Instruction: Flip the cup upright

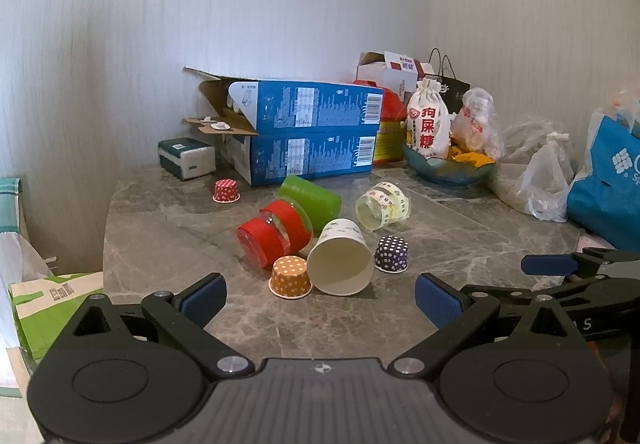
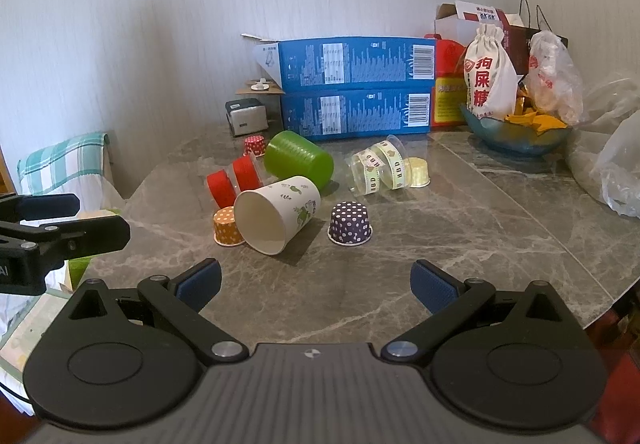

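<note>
With both the left gripper (image 1: 320, 298) and right gripper (image 2: 316, 284) spread wide and empty, best approach the tipped paper cup (image 2: 278, 213) squarely across its sides, not its rim.

Around the white paper cup with green leaf print (image 2: 280, 211) – the one of its kind, lying on its side – are four small polka-dot paper baking cups: orange (image 2: 228, 226) touching its rim, purple (image 2: 350, 224) just beside it, red (image 2: 255, 145) and pale yellow (image 2: 418, 171) farther behind. Behind it also lie one green plastic cup (image 2: 300, 157), one clear cup with red bands (image 2: 232, 179) and one clear cup with pale patterned bands (image 2: 378, 167). Two blue cardboard boxes (image 2: 356, 87) are stacked at the back.
</note>
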### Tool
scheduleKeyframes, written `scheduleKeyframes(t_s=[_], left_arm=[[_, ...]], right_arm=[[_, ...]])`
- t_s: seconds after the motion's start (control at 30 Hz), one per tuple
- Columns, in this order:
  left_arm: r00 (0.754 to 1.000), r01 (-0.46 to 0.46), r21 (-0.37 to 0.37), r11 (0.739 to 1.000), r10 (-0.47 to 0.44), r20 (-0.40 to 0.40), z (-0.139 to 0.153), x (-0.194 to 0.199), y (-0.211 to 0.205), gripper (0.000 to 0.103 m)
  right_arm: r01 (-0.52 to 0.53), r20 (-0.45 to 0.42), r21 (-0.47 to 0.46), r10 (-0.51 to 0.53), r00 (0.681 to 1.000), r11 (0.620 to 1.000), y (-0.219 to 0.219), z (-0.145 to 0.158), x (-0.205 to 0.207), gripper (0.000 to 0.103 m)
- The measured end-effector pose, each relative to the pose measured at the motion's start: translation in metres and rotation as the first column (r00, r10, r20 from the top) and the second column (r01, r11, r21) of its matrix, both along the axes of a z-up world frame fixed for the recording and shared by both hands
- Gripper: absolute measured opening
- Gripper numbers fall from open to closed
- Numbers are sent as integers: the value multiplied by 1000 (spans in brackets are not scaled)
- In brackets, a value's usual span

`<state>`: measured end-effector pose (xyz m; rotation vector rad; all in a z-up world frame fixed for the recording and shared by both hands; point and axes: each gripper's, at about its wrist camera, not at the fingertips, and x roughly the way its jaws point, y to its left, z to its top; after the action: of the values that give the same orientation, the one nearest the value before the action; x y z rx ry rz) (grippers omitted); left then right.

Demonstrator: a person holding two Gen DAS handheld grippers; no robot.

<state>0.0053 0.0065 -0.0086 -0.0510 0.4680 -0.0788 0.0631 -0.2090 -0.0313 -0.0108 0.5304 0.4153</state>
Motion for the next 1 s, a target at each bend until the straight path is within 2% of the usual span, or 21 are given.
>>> scheduleKeyframes(t_s=[0.13, 0.27, 0.43, 0.53, 0.6, 0.7, 0.8, 0.87, 0.93, 1.0], left_arm=[[1000, -1, -17, 1000, 1, -1, -5, 5, 8, 101], [1000, -7, -16, 1000, 7, -7, -13, 11, 13, 102], [1000, 13, -57, 998, -15, -23, -21, 23, 25, 102], [998, 45, -93, 995, -49, -35, -28, 29, 31, 102], [998, 52, -106, 993, -56, -32, -31, 31, 33, 102], [998, 46, -115, 992, -50, -25, -33, 33, 36, 102], [999, 37, -133, 990, -40, -15, -34, 33, 39, 102], [1000, 24, -143, 989, -24, 0, -35, 31, 43, 102], [999, 37, -163, 986, -37, 6, -35, 30, 46, 102], [999, 51, -177, 983, -51, 4, -37, 29, 49, 102]], right_arm=[[4, -9, 13, -3, 1000, 1000, 4, -1, 7, 102], [-18, -67, 50, 21, 998, 999, 6, -1, 27, 102], [-1, -59, 8, 1, 998, 1000, 13, 7, 60, 102], [11, -103, 25, -9, 995, 1000, 17, 12, 91, 102], [37, -170, 57, -27, 985, 998, 18, 14, 123, 102], [134, -285, 142, -89, 954, 981, 15, 11, 170, 102], [263, -437, 212, -150, 887, 941, 12, -1, 215, 102], [334, -502, 205, -194, 843, 920, 11, -9, 235, 102], [384, -550, 191, -225, 804, 903, 12, -17, 249, 95], [419, -587, 182, -244, 772, 890, 13, -23, 257, 93]])
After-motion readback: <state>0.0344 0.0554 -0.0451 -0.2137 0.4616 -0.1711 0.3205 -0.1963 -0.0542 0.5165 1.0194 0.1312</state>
